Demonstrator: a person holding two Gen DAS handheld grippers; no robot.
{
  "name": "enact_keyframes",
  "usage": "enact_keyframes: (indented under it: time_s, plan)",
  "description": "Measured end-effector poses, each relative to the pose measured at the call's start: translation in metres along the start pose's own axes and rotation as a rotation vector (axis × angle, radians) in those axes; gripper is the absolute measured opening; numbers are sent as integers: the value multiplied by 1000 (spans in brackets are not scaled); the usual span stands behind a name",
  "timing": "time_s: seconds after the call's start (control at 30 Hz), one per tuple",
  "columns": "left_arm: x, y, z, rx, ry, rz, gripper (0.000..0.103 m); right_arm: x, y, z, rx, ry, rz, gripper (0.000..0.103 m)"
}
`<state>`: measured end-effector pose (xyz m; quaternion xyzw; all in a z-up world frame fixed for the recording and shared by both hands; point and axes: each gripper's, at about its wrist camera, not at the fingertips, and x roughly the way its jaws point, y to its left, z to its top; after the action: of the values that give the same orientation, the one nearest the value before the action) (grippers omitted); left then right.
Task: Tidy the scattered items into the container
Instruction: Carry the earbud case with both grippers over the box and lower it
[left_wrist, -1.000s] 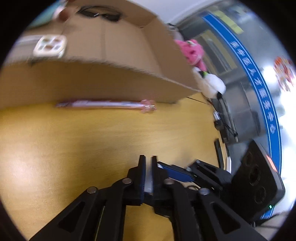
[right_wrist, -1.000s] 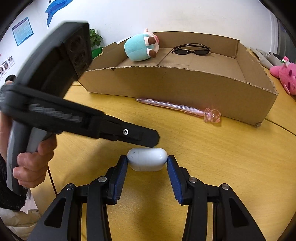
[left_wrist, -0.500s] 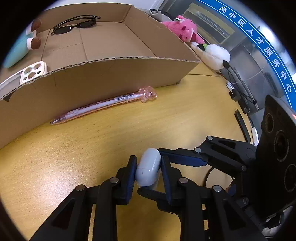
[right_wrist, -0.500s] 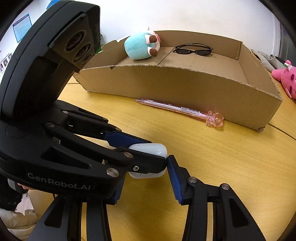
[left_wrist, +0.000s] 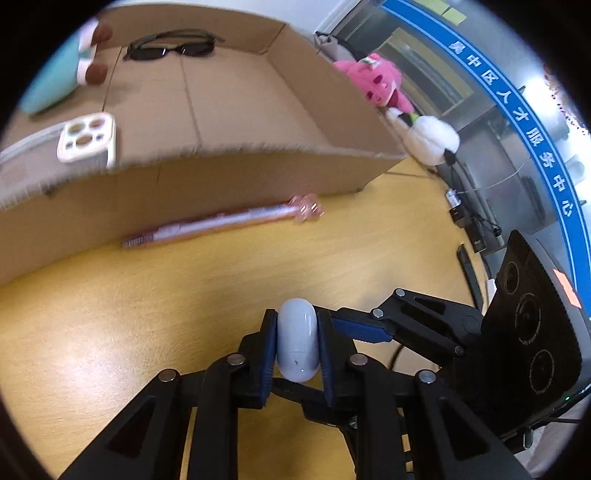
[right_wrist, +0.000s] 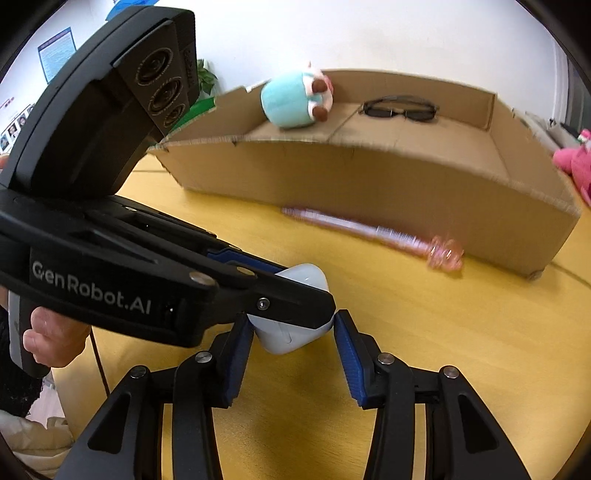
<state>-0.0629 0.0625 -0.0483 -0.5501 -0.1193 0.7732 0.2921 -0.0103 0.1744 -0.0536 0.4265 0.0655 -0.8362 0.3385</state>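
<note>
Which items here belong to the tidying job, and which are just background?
Job: earbud case in left gripper, pen, box, right gripper.
Background: pink plush, white plush, cables.

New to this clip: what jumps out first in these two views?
A white earbud case sits clamped in the left hand-held gripper just above the yellow table, with the right hand-held gripper open around it from the other side. Behind lies a pink pen along the front wall of the cardboard box, which already holds sunglasses, a teal plush toy and a phone case.
</note>
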Motion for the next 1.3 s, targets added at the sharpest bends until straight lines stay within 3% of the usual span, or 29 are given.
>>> enact_keyframes:
  time_s: [0.4, 0.63, 0.97, 1.3]
  plan:
    - [-59, -44, 86, 141, -89, 42, 20, -45, -17, 96, -51, -102, -73, 48]
    - [-82, -32, 153, 193, -128, 44, 20, -41, -39, 167, -107, -125, -97, 49]
    - [-45, 23, 225, 132, -68, 26, 20, 22, -90, 221, -84, -37, -71, 48]
    - [9, 88, 258, 47, 26, 43, 20, 107, -126, 235, -40, 101, -24, 48]
